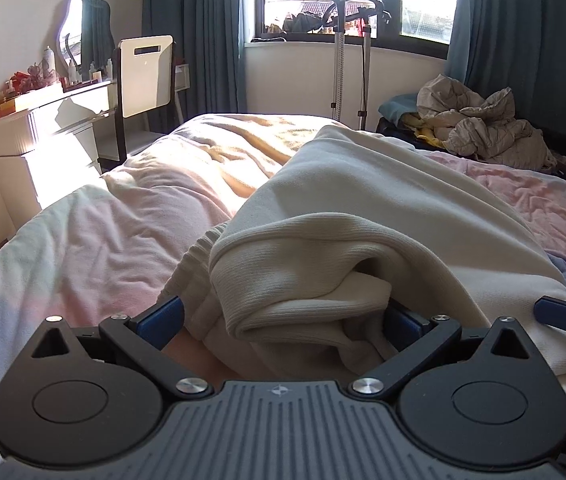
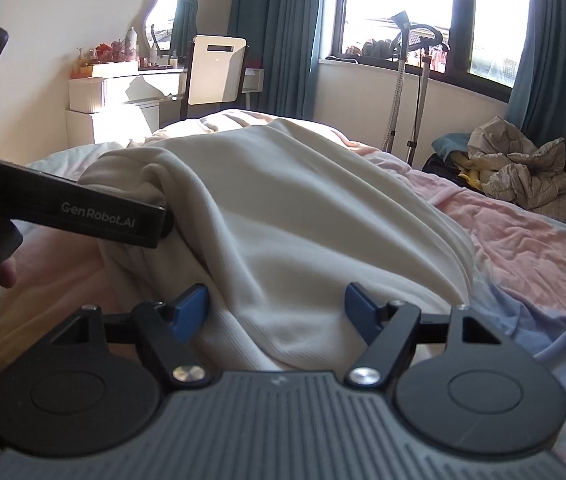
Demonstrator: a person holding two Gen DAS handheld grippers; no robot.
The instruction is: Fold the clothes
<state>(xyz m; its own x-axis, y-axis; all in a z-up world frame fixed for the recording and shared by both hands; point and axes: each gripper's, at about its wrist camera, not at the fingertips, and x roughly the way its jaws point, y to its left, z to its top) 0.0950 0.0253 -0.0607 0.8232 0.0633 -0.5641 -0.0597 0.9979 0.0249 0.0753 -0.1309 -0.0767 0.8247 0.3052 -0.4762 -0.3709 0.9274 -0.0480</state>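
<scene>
A cream sweatshirt (image 1: 363, 200) lies across the pink bedspread (image 1: 103, 240); it also shows in the right wrist view (image 2: 283, 208). My left gripper (image 1: 283, 320) stands open with the bunched ribbed hem (image 1: 283, 280) between its blue pads. It shows from the side in the right wrist view (image 2: 159, 228), at the garment's left edge. My right gripper (image 2: 277, 312) is open, its blue pads on either side of the garment's near edge. One of its fingertips (image 1: 563, 314) shows at the right of the left wrist view.
A white dresser (image 1: 43, 128) with bottles and a mirror stands at the left by a chair (image 1: 145, 76). A garment steamer stand (image 1: 339, 60) is under the window. A crumpled grey pile (image 1: 483, 124) lies at the far right of the bed.
</scene>
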